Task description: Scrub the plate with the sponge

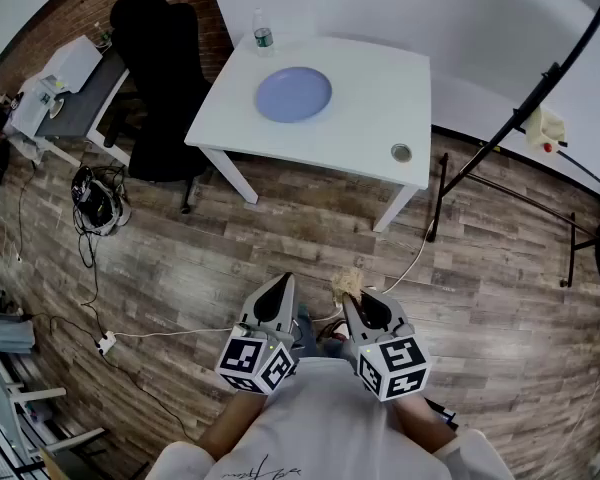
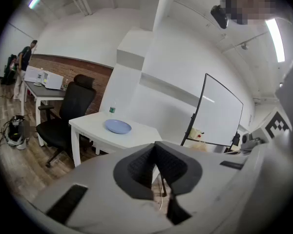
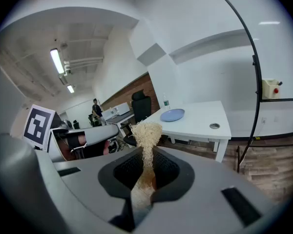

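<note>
A round blue plate (image 1: 293, 94) lies on a white table (image 1: 370, 98) across the wooden floor, well ahead of both grippers. In the left gripper view the plate (image 2: 118, 126) is small and distant, and in the right gripper view the plate (image 3: 172, 115) sits just as far off. My right gripper (image 1: 365, 308) is shut on a tan fibrous sponge (image 1: 346, 283); the sponge (image 3: 146, 133) sticks up past the jaws of this gripper (image 3: 147, 152). My left gripper (image 1: 277, 298) is held beside it, close to my body. The jaws of the left gripper (image 2: 156, 147) meet at the tips with nothing between them.
A water bottle (image 1: 263, 34) stands at the table's far corner, and a round hole (image 1: 401, 152) is at its near right corner. A black office chair (image 1: 160, 58) is left of the table. Cables (image 1: 95, 198) lie on the floor. A black stand (image 1: 500, 138) is at the right.
</note>
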A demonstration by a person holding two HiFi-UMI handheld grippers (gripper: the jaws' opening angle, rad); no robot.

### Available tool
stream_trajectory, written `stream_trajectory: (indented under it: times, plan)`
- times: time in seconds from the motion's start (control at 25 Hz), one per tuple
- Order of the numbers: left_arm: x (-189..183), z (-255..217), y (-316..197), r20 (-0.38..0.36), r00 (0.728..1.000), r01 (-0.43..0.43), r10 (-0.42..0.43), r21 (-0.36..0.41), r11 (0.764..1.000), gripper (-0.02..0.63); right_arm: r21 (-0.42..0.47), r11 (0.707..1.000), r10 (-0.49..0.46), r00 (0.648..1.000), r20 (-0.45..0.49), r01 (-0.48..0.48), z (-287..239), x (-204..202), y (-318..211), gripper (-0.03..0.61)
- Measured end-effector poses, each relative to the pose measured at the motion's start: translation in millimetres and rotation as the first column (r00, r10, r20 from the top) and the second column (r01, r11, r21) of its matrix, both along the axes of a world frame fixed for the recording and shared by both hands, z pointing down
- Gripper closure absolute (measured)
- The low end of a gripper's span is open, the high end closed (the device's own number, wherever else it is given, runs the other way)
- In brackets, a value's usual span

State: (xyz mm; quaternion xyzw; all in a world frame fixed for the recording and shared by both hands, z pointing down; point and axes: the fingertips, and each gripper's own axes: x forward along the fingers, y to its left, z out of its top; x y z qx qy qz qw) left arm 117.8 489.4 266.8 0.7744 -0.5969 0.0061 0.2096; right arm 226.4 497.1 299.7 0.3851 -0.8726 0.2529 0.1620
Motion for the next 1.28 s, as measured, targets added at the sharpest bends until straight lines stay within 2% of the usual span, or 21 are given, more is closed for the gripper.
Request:
stream_trajectory:
  times: [0.32, 0.56, 0.8, 0.88, 1.08, 1.28]
  plan:
    - [-37.2, 4.1, -43.7, -0.001, 1.000, -0.009, 0.009, -0.023, 1.000, 0.600, -0.007, 1.000, -0.003, 1.000, -0.006, 0.003, -1.0, -38.7, -41.3, 0.535]
    - [-65.7, -3.3, -81.7, 0.003, 0.999, -0.032, 0.032, -0.012, 0.999, 0.600, -0.045, 0.998, 0.034, 0.996, 0.078, -0.031, -9.2, -69.0, -80.7, 0.532]
    - [-108.0, -5.1, -117.3, 0.010, 0.999, -0.035, 0.035, -0.015, 0.999, 0.600, -0.038, 0.999, 0.035, 0.997, 0.072, -0.032, -11.5, -106.2, -117.8, 0.532]
    - [-120.5, -8.3, -128.3, 0.022, 0.999, -0.039, 0.039, -0.004, 0.999, 0.600, -0.034, 0.999, 0.034, 0.997, 0.063, -0.032, -14.3, -117.3, -128.2, 0.532]
    - [-144.0, -25.6, -147.0, 0.122, 0.991, -0.070, 0.062, 0.056, 0.996, 0.600, -0.013, 0.999, 0.034, 0.998, 0.053, -0.033, -28.3, -143.8, -144.0, 0.532]
    - [-163.9, -33.5, -167.5, 0.090, 0.991, -0.104, 0.097, 0.072, 0.992, 0.600, 0.014, 0.999, 0.028, 0.999, 0.026, -0.028, -41.3, -166.3, -165.7, 0.532]
